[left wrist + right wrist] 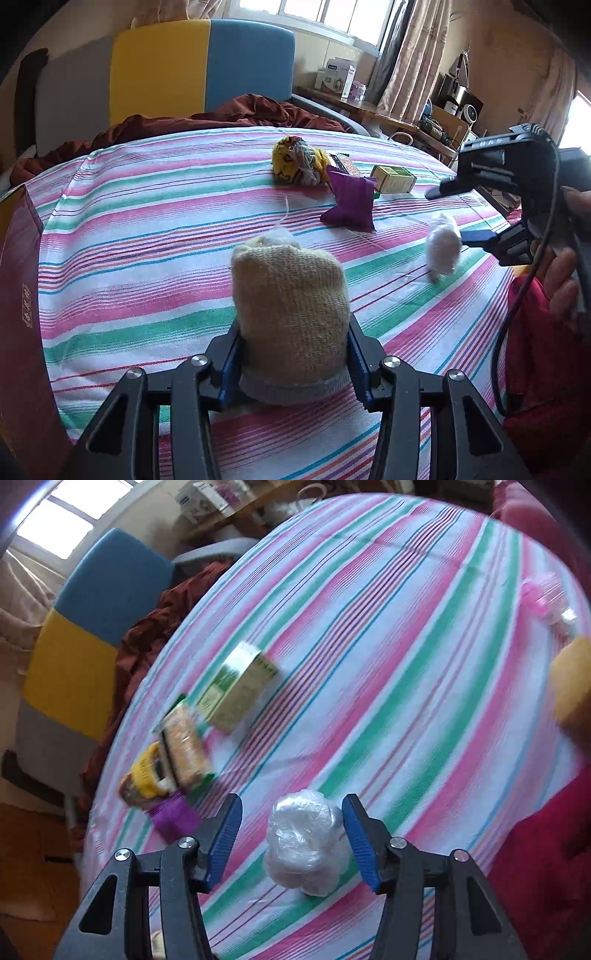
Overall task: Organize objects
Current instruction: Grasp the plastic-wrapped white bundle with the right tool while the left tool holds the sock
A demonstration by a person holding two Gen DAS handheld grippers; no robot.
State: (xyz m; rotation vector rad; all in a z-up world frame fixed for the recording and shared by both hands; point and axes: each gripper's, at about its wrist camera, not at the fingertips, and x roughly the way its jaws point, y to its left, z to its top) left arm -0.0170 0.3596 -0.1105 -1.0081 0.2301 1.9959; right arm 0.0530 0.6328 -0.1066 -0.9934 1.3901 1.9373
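Note:
My left gripper is shut on a beige knitted sock roll with a grey cuff, held just above the striped cloth. My right gripper is open around a white plastic-wrapped bundle that lies on the cloth; its fingers do not touch it. In the left wrist view the right gripper reaches in from the right, and the white bundle sits between its fingers.
Further back lie a yellow bundle, a purple pouch, a green box and a snack packet. A dark red box stands at the left edge. Red fabric lies at the right.

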